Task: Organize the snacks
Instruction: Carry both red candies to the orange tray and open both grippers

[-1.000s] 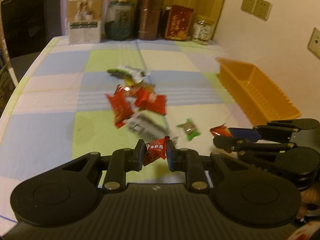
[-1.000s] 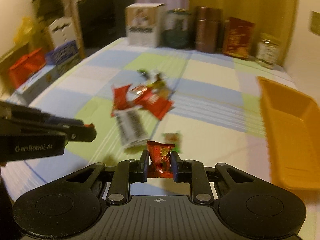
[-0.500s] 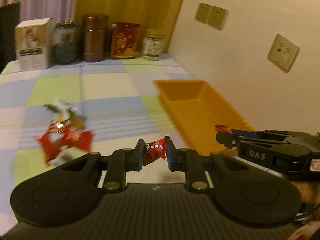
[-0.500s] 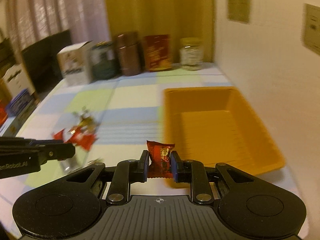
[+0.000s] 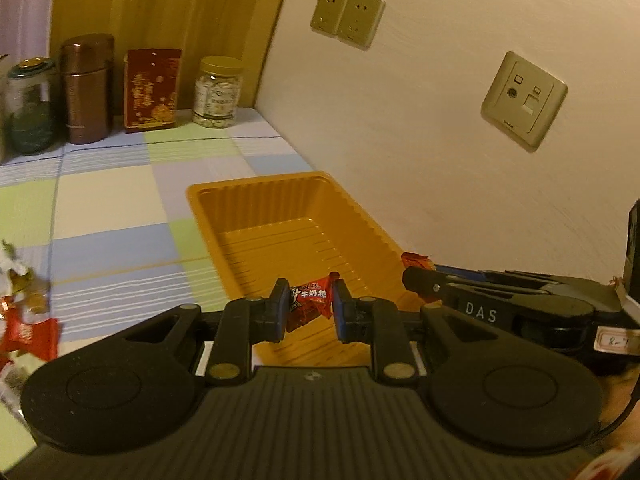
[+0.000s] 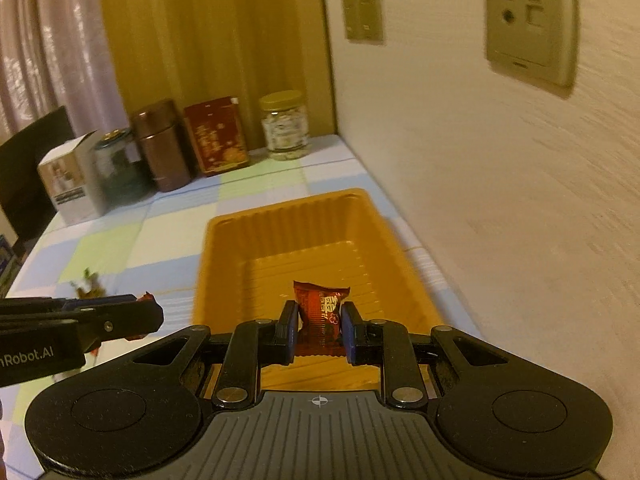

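My left gripper [image 5: 307,305] is shut on a small red candy packet [image 5: 310,305] with white lettering, held over the near end of the orange tray [image 5: 256,216]. My right gripper [image 6: 320,322] is shut on a dark red candy packet [image 6: 320,314], also over the near end of that tray [image 6: 224,248], which holds nothing. In the left wrist view the right gripper [image 5: 416,268] reaches in from the right with its red packet at the tip. In the right wrist view the left gripper [image 6: 148,312] comes in from the left. Loose snacks [image 5: 24,320] lie on the checked cloth at the left.
A wall with sockets [image 5: 346,18] runs close along the tray's right side. At the back of the table stand a brown canister [image 5: 86,88], a red box [image 5: 151,90], a jar of white pieces [image 5: 218,92], a green jar [image 6: 116,168] and a white box [image 6: 66,178].
Both grippers swung right and rose, from above the snack pile to over the orange tray's near end, each keeping its candy packet. The pile slid off to the left edge.
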The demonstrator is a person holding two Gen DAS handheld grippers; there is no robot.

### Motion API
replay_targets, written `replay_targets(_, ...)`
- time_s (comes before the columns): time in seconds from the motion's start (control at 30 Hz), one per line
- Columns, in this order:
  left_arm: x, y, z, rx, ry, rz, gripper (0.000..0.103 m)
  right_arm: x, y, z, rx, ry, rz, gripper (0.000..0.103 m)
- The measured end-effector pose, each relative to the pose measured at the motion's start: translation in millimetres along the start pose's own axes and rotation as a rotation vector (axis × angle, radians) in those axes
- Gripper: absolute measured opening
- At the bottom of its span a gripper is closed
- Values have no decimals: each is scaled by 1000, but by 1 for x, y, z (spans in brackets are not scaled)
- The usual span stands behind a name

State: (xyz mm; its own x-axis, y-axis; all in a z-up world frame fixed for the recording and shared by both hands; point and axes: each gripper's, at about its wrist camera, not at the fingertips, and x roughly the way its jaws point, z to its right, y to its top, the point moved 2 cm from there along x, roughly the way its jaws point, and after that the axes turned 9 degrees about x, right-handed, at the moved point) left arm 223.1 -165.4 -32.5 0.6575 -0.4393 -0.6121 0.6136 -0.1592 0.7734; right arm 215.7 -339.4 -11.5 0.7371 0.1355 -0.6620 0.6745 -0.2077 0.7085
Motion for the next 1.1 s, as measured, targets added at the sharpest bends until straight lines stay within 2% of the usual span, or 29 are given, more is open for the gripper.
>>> replay_targets(0.47,37,7,6,-5,-40,-44,21,14,10,18,54,-6,-8,23)
replay_targets(0.53,42,7,4,-16,-25,-50,28,15,9,19,56,-7,-9,23)
replay_targets(0.57,42,7,3,-20,-19,-53,37,15,9,19,57,-7,-9,23)
replay_targets(0.83,38,-3,-7,-18,30,-69,53,17,10,22,71,-8,-14,23)
replay_targets(0.9,36,-5,-11,-21,48,-75,65,17,9,23,74,-4,-15,23)
replay_targets(0.97,33,-8,-14,-26,60,-71,69,17,10,23,77,0,-15,23)
replay_targets(1.1,29,-11,-17,-4,104,-63,69,18,10,21,75,10,-14,23)
